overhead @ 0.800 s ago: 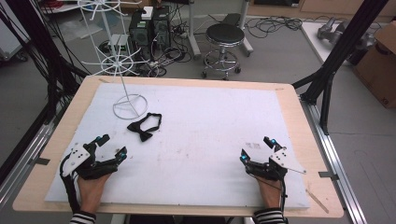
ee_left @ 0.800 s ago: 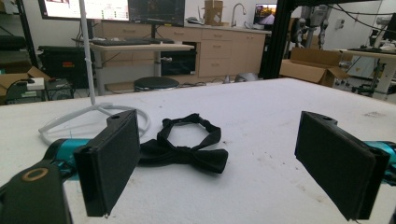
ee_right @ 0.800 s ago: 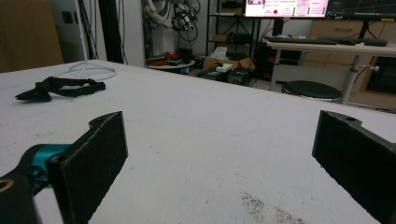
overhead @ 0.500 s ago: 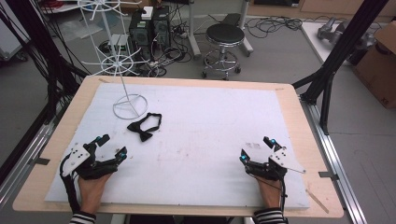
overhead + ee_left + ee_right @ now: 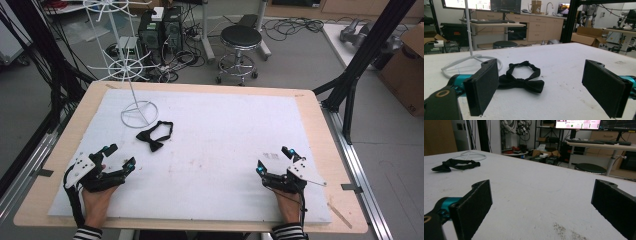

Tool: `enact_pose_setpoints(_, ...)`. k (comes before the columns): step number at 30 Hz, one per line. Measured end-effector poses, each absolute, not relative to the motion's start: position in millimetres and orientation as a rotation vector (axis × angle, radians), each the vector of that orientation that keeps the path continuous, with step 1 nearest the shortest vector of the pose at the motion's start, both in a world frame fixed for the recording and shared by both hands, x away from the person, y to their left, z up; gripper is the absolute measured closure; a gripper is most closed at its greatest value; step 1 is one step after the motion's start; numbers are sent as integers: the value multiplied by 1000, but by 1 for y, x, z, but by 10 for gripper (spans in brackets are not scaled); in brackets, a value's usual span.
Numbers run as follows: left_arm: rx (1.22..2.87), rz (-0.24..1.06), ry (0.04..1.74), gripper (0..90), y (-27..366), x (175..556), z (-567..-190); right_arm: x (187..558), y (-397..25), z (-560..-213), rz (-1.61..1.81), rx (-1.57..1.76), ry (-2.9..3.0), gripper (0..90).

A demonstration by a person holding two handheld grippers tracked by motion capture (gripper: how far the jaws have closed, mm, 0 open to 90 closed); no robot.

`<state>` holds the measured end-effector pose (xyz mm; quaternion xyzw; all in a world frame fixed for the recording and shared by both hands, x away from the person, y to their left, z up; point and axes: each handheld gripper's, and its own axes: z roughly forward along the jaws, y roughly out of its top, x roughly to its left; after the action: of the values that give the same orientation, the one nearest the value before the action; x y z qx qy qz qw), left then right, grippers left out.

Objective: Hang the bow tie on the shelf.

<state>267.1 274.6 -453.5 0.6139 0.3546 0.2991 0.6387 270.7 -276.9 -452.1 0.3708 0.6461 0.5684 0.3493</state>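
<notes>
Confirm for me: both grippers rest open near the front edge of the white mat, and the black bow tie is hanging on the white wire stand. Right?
Not quite. The black bow tie lies flat on the white mat, beside the base ring of the white wire stand, not hanging on it; the high view shows this. The rest holds: the left gripper and the right gripper both rest near the front edge, jaws open.

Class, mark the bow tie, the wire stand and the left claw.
bow tie [image 5: 155, 136]: high view, on its knot.
wire stand [image 5: 139, 113]: high view, on its round base ring.
left claw [image 5: 120, 157]: high view, midway between its fingertips.
</notes>
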Motion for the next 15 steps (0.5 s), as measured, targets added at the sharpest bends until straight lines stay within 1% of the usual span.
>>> enact_pose_setpoints(6, 1396, 636, 809, 144, 278, 269, -453, 271, -276, -452, 1461, 954, 1681, 23)
enact_pose_setpoints(10, 1444, 648, 818, 144, 282, 272, -448, 271, -274, -452, 1447, 940, 1693, 23)
enact_pose_setpoints(15, 1450, 649, 826, 144, 285, 274, -440, 272, -276, -452, 1453, 947, 1689, 23)
